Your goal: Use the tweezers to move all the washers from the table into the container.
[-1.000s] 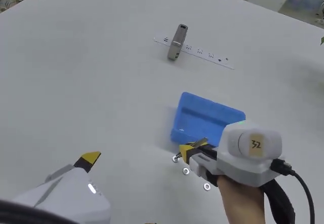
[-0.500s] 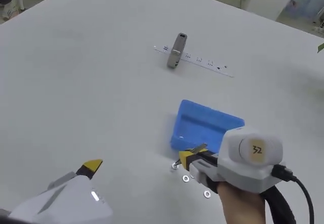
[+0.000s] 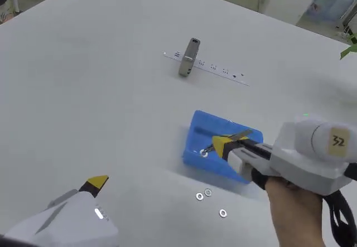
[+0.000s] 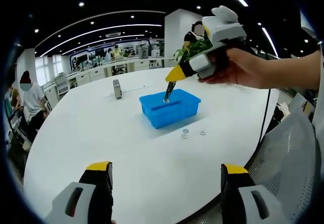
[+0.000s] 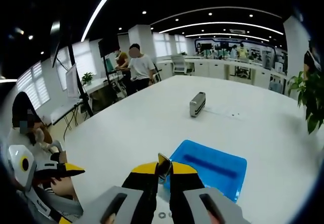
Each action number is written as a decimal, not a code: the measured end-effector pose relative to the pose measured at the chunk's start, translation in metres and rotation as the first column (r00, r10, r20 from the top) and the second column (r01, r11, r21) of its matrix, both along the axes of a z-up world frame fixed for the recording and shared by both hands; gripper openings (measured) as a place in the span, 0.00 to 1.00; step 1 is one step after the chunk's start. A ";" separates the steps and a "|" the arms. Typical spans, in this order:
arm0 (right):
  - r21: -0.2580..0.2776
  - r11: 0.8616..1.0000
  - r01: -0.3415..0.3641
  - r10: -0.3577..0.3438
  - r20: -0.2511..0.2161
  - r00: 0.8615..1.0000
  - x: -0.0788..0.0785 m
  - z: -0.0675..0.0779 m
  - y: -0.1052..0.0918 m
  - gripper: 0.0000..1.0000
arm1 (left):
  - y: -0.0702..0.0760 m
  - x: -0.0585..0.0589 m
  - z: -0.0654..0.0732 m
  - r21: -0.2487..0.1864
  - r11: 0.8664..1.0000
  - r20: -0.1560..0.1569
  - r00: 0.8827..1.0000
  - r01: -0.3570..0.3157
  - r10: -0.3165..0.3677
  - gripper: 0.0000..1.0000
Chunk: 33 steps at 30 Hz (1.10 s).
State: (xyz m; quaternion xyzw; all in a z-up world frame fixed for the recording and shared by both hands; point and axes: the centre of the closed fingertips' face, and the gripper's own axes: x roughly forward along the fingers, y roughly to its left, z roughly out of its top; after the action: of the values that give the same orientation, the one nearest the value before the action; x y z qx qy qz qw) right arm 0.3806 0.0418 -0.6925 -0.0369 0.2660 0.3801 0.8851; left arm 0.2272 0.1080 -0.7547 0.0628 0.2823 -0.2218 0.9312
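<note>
The right gripper (image 3: 226, 145) has its jaws clenched on the tweezers (image 3: 212, 148), with a washer (image 3: 204, 154) at their tips over the blue container (image 3: 196, 130). Three washers (image 3: 207, 193) lie on the worktop (image 3: 111, 91) just near it. The left gripper (image 4: 166, 167) jaws are released.

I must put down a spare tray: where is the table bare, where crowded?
Bare: the tabletop left of the blue container, beyond the left gripper; the band between container and white strip. Crowded: three washers in front of the container; right gripper with tweezers above it.
</note>
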 end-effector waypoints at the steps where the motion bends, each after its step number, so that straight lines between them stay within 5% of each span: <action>1: -0.002 1.000 0.000 0.000 -0.001 1.000 0.003 0.000 0.000 0.04 | 0.000 0.000 0.000 0.000 1.000 -0.001 1.000 0.000 0.000 0.90; 9: -0.062 0.998 0.020 -0.021 -0.008 1.000 0.026 -0.031 0.002 0.04 | 0.002 0.001 0.000 0.001 1.000 0.001 1.000 -0.008 0.008 0.90; 16: -0.133 0.991 0.014 -0.023 -0.063 0.998 0.025 -0.068 -0.002 0.04 | 0.002 0.000 -0.001 0.008 1.000 -0.003 1.000 -0.007 0.007 0.89; 33: -0.163 0.987 0.016 -0.029 -0.083 0.996 0.026 -0.088 -0.004 0.04 | 0.002 0.001 -0.003 0.020 1.000 -0.010 1.000 -0.004 0.005 0.89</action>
State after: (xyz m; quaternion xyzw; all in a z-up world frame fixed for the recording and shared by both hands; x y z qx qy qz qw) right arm 0.4065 0.0375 -0.7807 -0.0895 0.3336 0.3484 0.8714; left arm 0.2277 0.1097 -0.7580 0.0703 0.2894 -0.2172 0.9296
